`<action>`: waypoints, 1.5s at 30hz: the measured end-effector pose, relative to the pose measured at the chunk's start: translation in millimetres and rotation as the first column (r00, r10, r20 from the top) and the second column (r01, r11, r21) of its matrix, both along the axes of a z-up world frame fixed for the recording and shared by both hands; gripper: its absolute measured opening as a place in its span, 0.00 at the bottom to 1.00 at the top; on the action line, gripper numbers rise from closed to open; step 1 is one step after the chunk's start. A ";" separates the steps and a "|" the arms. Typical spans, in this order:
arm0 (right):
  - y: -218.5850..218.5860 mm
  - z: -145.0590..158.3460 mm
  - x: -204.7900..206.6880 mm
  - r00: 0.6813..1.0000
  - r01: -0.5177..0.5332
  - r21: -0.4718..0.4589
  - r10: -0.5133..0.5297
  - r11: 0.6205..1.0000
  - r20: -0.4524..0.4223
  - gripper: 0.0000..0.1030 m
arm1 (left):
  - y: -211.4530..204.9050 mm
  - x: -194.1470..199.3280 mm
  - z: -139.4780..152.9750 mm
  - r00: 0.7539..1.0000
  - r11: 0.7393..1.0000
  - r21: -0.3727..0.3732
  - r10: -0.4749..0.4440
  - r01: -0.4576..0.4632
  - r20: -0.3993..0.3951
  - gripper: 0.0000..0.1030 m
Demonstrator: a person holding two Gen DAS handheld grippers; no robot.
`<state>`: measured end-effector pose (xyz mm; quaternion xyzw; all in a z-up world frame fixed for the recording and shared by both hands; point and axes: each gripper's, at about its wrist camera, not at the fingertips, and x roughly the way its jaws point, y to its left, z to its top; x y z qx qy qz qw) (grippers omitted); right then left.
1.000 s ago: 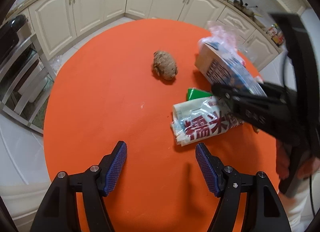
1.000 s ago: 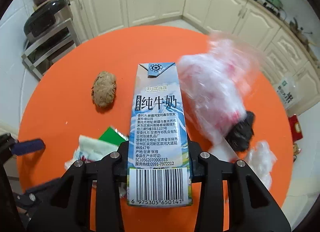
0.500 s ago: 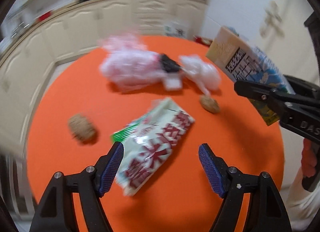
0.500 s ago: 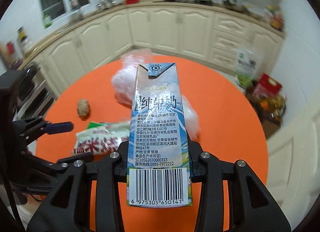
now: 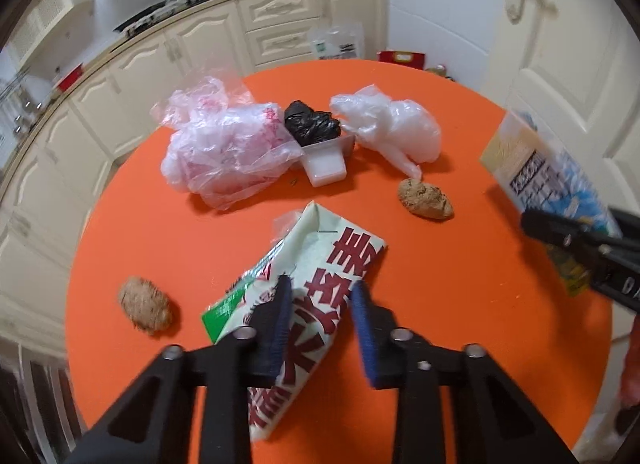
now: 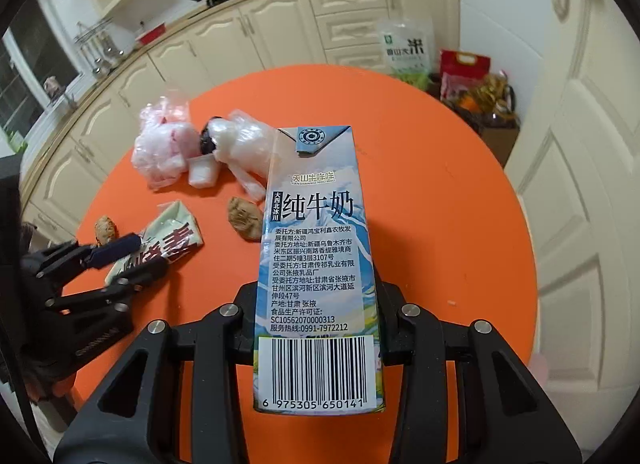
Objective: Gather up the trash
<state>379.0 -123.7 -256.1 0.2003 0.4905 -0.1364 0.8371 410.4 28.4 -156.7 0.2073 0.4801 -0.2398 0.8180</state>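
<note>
Closing on the flattened white packet with red lettering, our left gripper has just been drawing its jaws in, and the blue pads now pinch the packet where it lies on the orange table. Our right gripper is clamped on the upright milk carton, held above the table's near half, barcode end toward the camera.

We judge the left grip the weak one. The packet is thin and limp, caught across its middle, so it may fold, slide through the pads or droop when we lift it. A shallow bite would only pucker the wrapper and leave it behind.

Just beyond the packet lie two brown lumps, one on each side, apart from it. Further off sit a crumpled pink-printed plastic bag, a black bag resting on a small white tray, and a clear white bag.

The carton is tall and gripped low, so a quick swing of the right hand could tip it in the jaws. The two grippers also work near each other, and crossing paths could knock either load loose.
</note>
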 end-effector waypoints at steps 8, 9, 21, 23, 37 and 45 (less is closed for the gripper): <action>9.4 -4.6 -8.2 0.999 -0.037 0.029 0.038 0.999 -0.009 0.36 | -4.3 -16.7 7.3 1.000 1.000 -0.014 -0.015 0.015 -0.018 0.09; 10.9 -3.9 -9.8 0.999 -0.037 0.020 0.038 0.999 -0.011 0.36 | -2.4 -17.9 11.1 1.000 1.000 -0.002 -0.022 0.022 -0.003 0.14; 22.6 -3.4 -15.8 0.999 -0.045 0.048 0.046 0.998 -0.019 0.36 | -6.2 -36.4 -10.5 0.959 0.966 0.181 -0.217 0.184 0.181 0.63; 21.8 -4.1 -16.7 0.999 -0.041 0.055 0.042 0.998 -0.020 0.36 | -3.9 -38.7 -10.8 0.956 0.966 0.136 -0.240 0.219 0.166 0.48; 18.5 -3.5 -18.5 0.999 -0.036 0.086 0.037 0.996 -0.013 0.36 | 2.2 -43.4 0.8 0.972 0.986 0.085 -0.158 0.145 0.173 0.00; 21.3 -3.2 -26.4 0.998 -0.056 0.107 0.058 0.993 -0.018 0.36 | 6.6 -59.4 23.3 0.986 0.999 -0.028 -0.037 0.042 0.162 0.04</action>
